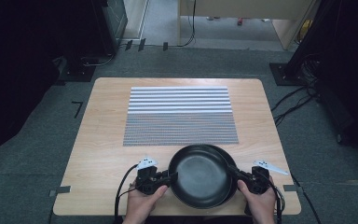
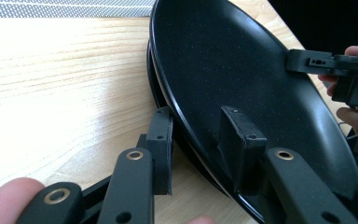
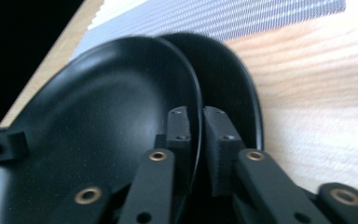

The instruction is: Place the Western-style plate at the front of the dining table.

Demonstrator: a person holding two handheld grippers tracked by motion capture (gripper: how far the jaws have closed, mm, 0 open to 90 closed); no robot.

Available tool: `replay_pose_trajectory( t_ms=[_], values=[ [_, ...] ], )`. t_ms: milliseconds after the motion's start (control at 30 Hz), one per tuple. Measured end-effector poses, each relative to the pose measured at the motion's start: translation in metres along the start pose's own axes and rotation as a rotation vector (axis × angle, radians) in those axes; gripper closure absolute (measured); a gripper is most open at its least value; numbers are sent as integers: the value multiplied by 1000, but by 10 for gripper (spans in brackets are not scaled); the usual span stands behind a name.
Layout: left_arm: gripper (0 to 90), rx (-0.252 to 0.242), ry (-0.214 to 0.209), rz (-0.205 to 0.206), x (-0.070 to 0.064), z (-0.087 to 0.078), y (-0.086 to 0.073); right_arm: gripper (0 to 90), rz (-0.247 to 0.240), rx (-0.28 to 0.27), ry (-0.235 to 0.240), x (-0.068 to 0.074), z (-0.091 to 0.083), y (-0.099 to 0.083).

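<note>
Lifting the top plate [image 1: 200,175] off the lower plate [image 3: 235,88]: left gripper [image 1: 169,178] apart astride its rim, right gripper [image 1: 236,172] clamped; left must close next.

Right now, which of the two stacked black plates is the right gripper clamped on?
The upper plate: the right gripper pinches its rim, while the lower plate sits beneath, offset toward the mat.

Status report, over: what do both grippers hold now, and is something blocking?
Left gripper open astride top plate rim. Right gripper shut on it. Second plate beneath. Striped mat behind, clear.
</note>
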State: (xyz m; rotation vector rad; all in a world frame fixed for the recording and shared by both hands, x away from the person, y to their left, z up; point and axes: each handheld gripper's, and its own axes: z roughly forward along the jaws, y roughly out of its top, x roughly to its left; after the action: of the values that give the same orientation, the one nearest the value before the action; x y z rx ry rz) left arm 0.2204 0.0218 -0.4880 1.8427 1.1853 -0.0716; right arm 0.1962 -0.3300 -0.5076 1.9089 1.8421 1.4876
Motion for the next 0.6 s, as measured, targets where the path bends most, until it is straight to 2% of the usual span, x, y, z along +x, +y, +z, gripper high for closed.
replay_pose_trajectory(
  t_ms=[100, 200, 333, 433, 467, 533, 567, 600],
  values=[
    [663, 5, -10, 4, 1, 1, 0, 744, 1, 14, -15, 4, 5, -4],
    [662, 12, -19, 4, 2, 0, 1, 760, 53, 1, -28, 6, 6, -6],
    [664, 26, -70, -37, 7, 0, 0, 804, 173, -16, 33, -1, 7, -7],
    [674, 33, -77, -46, 7, 0, 0, 815, 191, -13, 61, -3, 8, -7],
    [677, 31, -90, -57, 8, 0, 0, 825, 221, -21, 81, -5, 8, -8],
    [688, 28, -101, -70, 9, -1, 0, 833, 248, -34, 100, -6, 7, -7],
    [696, 28, -101, -70, 9, -1, 0, 833, 248, -34, 100, -6, 7, -7],
    [703, 27, -105, -73, 8, -1, 2, 832, 242, -57, 102, -5, 6, -6]
  ],
)
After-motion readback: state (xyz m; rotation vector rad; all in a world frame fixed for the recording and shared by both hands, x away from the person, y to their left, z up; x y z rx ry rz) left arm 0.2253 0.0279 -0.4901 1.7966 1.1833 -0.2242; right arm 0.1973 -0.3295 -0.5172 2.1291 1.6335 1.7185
